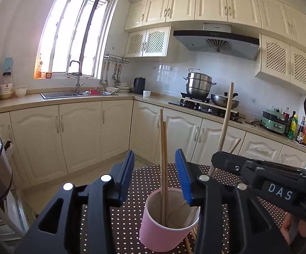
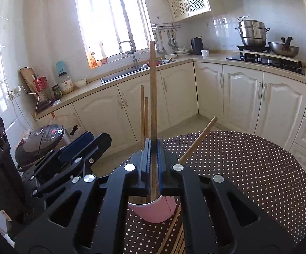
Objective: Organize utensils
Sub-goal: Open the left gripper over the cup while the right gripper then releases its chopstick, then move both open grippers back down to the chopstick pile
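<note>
A pink paper cup (image 1: 161, 235) (image 2: 155, 213) stands on the dotted brown tablecloth (image 2: 248, 180). Two wooden chopsticks (image 1: 163, 148) (image 2: 143, 116) stand upright in it. My left gripper (image 1: 155, 154) is open, its blue pads on either side of those two chopsticks without touching them. My right gripper (image 2: 154, 141) is shut on a third chopstick (image 2: 153, 84) (image 1: 227, 116), held upright over the cup's rim. A slanting chopstick (image 2: 197, 140) passes behind the right finger; I cannot tell what holds it up. More chopsticks (image 2: 180, 243) lie on the cloth by the cup.
A rice cooker (image 2: 40, 141) sits left of the table. Beyond the floor gap runs an L-shaped counter with a sink (image 1: 78, 94), a black kettle (image 1: 139, 85) and a stove with pots (image 1: 199, 84). Bottles (image 1: 294, 127) stand at the far right.
</note>
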### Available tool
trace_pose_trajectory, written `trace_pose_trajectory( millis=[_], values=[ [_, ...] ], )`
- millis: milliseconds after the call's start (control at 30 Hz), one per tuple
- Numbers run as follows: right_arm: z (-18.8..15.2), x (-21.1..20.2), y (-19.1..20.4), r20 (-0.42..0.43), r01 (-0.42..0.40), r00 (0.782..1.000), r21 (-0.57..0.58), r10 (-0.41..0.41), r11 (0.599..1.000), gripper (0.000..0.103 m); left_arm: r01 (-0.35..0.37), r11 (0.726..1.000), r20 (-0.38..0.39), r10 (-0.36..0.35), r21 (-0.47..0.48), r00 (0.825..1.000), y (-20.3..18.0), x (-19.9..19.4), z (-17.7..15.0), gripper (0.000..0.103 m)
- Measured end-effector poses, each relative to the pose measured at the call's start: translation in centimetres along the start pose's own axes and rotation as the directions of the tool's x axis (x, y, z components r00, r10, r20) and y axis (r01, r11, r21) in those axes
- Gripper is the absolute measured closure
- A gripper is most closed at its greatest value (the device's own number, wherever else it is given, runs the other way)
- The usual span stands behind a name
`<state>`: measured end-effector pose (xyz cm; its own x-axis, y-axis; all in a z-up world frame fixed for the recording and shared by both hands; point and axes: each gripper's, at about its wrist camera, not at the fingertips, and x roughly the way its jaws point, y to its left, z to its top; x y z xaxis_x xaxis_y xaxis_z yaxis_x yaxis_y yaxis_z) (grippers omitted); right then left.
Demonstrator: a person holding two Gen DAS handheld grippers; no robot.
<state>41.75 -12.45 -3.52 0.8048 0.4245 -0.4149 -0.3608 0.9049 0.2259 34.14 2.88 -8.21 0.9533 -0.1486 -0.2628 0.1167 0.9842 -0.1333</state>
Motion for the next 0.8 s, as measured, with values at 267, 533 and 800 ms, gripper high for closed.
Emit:
trace_pose_trajectory(
  millis=[267,533,800],
  values=[
    [0.1,-0.9,0.7,-0.005,0.001,1.000,0.002,-0.001,1.000,0.096,-0.009,1.000,-0.010,0.009,0.013,1.000,0.4,-1.6,0.4,0.056],
    [0.2,-2.5,1.0,-0.007,0.011,1.000,0.011,-0.011,1.000,0.078,-0.010,1.000,-0.021,0.010,0.019,1.000,0.3,-3.5,0.7,0.050],
    [0.2,-5.6,1.2,0.018,0.025,1.000,0.004,-0.026,1.000,0.076,-0.001,1.000,-0.029,0.002,0.021,1.000,-0.1,-5.6,1.3,0.050]
  ],
)
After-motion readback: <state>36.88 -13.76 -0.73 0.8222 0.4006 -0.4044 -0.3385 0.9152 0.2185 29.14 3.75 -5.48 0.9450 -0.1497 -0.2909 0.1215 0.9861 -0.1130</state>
